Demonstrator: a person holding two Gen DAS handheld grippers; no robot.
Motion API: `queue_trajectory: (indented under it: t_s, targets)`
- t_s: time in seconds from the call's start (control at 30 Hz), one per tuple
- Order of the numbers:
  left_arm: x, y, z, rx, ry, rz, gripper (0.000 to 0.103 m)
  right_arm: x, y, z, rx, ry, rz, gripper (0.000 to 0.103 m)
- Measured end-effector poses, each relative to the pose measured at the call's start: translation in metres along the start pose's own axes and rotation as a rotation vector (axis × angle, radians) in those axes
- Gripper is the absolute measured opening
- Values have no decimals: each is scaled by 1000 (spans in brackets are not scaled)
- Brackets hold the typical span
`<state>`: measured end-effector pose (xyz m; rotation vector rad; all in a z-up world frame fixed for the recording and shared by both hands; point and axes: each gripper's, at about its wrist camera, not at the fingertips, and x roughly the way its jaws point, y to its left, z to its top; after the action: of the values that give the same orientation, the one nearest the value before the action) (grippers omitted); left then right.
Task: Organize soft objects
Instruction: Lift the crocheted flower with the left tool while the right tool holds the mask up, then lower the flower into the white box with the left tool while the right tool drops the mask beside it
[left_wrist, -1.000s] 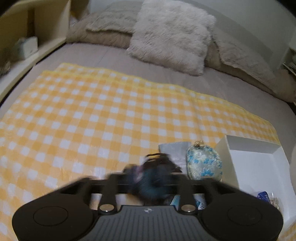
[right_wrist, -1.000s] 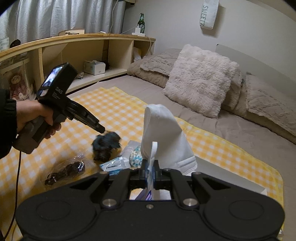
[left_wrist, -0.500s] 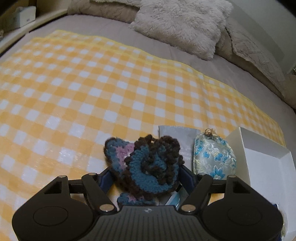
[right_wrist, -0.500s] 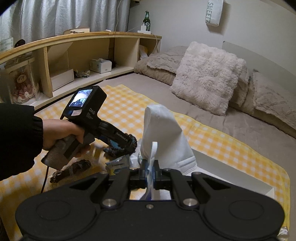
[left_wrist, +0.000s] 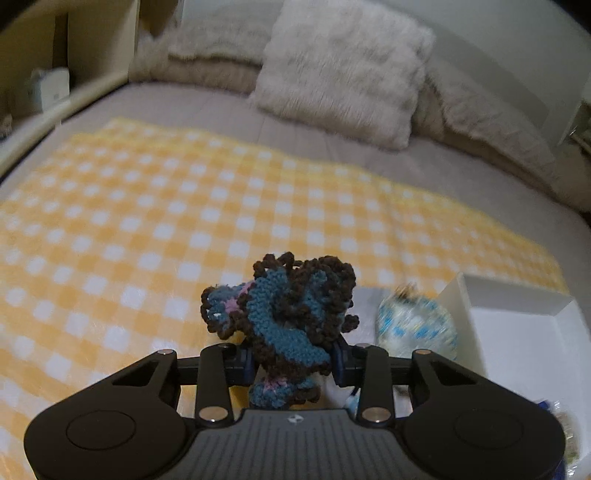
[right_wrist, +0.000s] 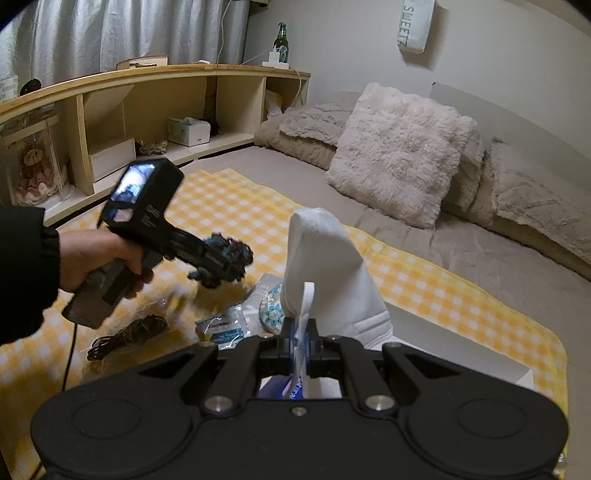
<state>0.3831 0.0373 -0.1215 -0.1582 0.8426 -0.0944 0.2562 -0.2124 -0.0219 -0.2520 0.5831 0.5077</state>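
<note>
My left gripper (left_wrist: 293, 363) is shut on a blue, brown and pink crocheted piece (left_wrist: 288, 321) and holds it above the yellow checked cloth (left_wrist: 147, 221). From the right wrist view the left gripper (right_wrist: 225, 266) carries the crocheted piece (right_wrist: 229, 254) in the air. My right gripper (right_wrist: 301, 345) is shut on a white folded cloth (right_wrist: 325, 273) that stands up over the white box (right_wrist: 461, 350). A blue floral pouch (left_wrist: 417, 328) lies beside the white box (left_wrist: 517, 332).
A dark cord bundle (right_wrist: 125, 336) and a clear packet (right_wrist: 229, 328) lie on the checked cloth. A fluffy pillow (right_wrist: 399, 158) and beige pillows sit at the bed's head. A wooden shelf (right_wrist: 147, 110) runs along the left.
The left gripper closed on the crocheted piece and lifted it off the cloth. The right gripper kept holding the white cloth nearly still.
</note>
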Motion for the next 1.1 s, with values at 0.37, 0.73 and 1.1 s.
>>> queue_trajectory:
  t_s: [0.37,0.73,1.1]
  targets:
    - [-69,-54,19,148,-209,-107,39,-32,-18,2,14,-73,-89,5]
    - [-81,-159,-2,313,-178,-339,39,-56,-73,-24,97,-57,-225,5]
    - [-47,-244,-41,432,-53,-478,39,-46,-126,-78,163,110,-315,5]
